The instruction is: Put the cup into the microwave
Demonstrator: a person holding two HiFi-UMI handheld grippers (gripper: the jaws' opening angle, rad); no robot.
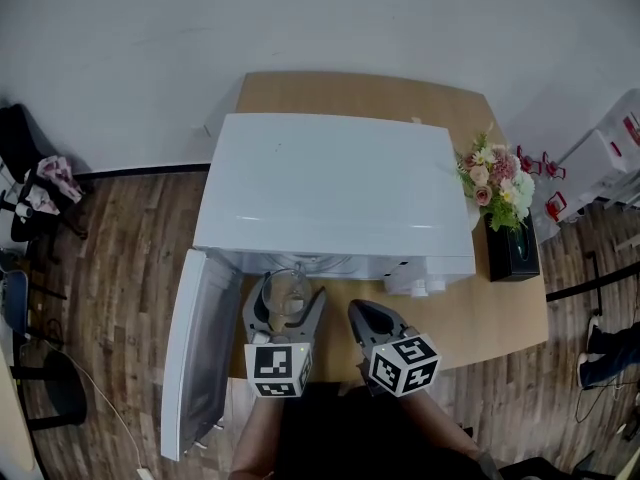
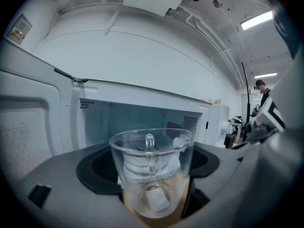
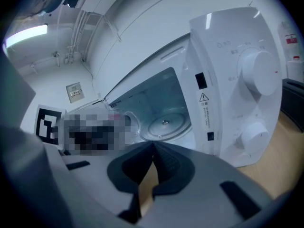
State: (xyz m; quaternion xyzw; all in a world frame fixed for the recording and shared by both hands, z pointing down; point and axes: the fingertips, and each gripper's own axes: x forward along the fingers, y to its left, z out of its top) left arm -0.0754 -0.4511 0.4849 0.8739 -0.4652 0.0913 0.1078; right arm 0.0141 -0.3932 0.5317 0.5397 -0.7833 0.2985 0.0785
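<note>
Your left gripper clamps the clear glass handled cup between its jaws, just before the open mouth of the white microwave on the wooden table. Only the head view shows the swung-out white door. Your right gripper has its jaws pressed together on nothing. Its view alone shows the round glass turntable inside.
</note>
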